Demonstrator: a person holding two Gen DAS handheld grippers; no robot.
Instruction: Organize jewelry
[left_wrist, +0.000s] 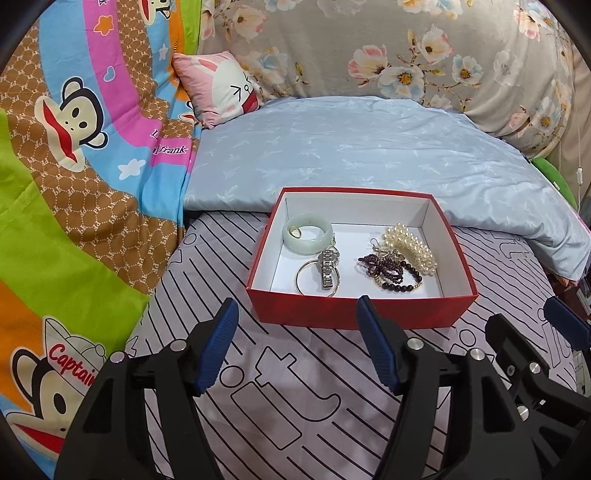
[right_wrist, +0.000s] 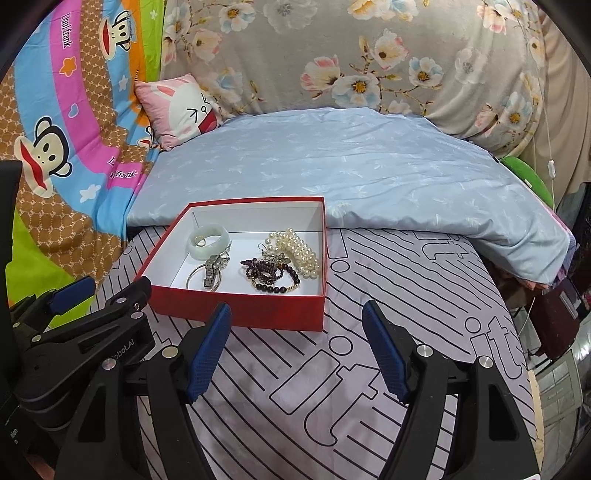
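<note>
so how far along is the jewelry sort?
Looks done: the pale green jade bangle, silver metal watch, dark purple bead bracelets and white pearl bracelet all lie inside the red cardboard box. In hand: nothing; left gripper and right gripper are open and empty. Left: no loose jewelry visible on the sheet.

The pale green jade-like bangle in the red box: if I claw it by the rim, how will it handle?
The pale green jade-like bangle looks like a rigid, glossy ring, so it probably keeps its shape but may slip between pads. It seems stone-like, so likely heavy for its size and chip-prone if dropped. A small gold ring inside it may shift.
</note>
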